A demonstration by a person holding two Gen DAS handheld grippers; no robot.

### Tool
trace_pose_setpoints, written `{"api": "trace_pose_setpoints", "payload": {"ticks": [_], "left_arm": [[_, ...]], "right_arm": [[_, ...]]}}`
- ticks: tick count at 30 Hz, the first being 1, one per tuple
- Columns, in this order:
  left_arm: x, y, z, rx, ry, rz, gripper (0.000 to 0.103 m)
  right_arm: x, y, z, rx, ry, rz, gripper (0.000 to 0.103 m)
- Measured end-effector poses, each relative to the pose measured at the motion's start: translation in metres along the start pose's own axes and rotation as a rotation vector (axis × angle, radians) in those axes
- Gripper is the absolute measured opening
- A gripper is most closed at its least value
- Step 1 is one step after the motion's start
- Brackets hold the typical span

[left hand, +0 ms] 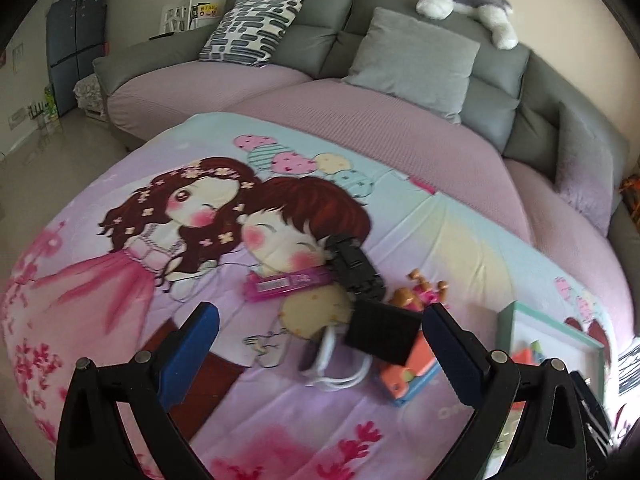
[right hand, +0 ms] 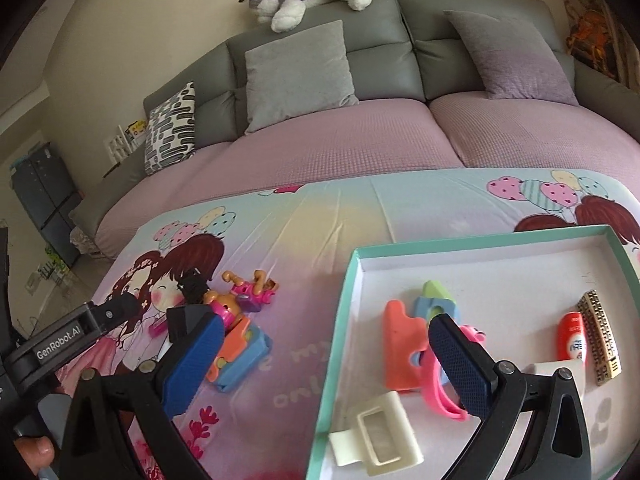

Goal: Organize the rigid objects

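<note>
On quilt left of tray (right hand: 340,320), black box (left hand: 382,334) sits btwn left gripper (left hand: 320,344) fingers, spread wide, empty. Right gripper (right hand: 326,354) also wide, empty. Box prob. light, stiff; grip flat sides.

Soft daylight, fisheye warp, perhaps slight blur

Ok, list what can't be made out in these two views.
- Left wrist: the black box covers part of the white cable and the orange toy.
- Left wrist: the tray is cut off by the right finger.
- Right wrist: the red tube label is too small to read.
</note>
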State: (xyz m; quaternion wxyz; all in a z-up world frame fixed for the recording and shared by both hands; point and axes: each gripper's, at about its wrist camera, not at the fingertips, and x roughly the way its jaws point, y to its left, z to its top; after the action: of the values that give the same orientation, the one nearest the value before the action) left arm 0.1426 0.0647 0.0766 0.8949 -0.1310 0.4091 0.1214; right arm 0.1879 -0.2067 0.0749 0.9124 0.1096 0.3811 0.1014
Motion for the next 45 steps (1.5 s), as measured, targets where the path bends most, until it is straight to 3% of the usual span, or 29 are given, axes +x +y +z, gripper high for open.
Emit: {"api": "trace_pose_setpoints", "payload": {"ticks": [4, 14, 17, 21, 29, 36, 43, 45], "left_arm": [[0.009, 0.012, -0.002, 0.011, 0.051, 0.043, 0.101], [0.031, 0.038, -0.014, -0.023, 0.142, -0.008, 0.101], [0.037, 0.050, -0.017, -0.059, 0.154, 0.003, 0.101], [0.050, 0.064, -0.022, -0.117, 0.188, -0.041, 0.101], [0.061, 0.085, -0.022, -0.178, 0.179, -0.085, 0.101], [0.059, 0.114, -0.020, -0.298, 0.141, -0.131, 0.101], [0.058, 0.123, -0.019, -0.319, 0.135, -0.125, 0.101], [0.059, 0.123, -0.019, -0.308, 0.139, -0.120, 0.101]], "right_arm": [[0.013, 0.019, -0.005, -0.041, 0.028, 0.035, 0.103], [0.040, 0.046, -0.020, -0.090, 0.114, 0.091, 0.103], [0.047, 0.056, -0.023, -0.101, 0.135, 0.102, 0.103], [0.054, 0.068, -0.028, -0.124, 0.155, 0.109, 0.103], [0.074, 0.093, -0.021, -0.151, 0.166, 0.098, 0.103], [0.086, 0.114, -0.016, -0.191, 0.162, 0.089, 0.102], [0.097, 0.125, -0.019, -0.214, 0.184, 0.080, 0.082], [0.096, 0.127, -0.021, -0.228, 0.182, 0.076, 0.072]]}}
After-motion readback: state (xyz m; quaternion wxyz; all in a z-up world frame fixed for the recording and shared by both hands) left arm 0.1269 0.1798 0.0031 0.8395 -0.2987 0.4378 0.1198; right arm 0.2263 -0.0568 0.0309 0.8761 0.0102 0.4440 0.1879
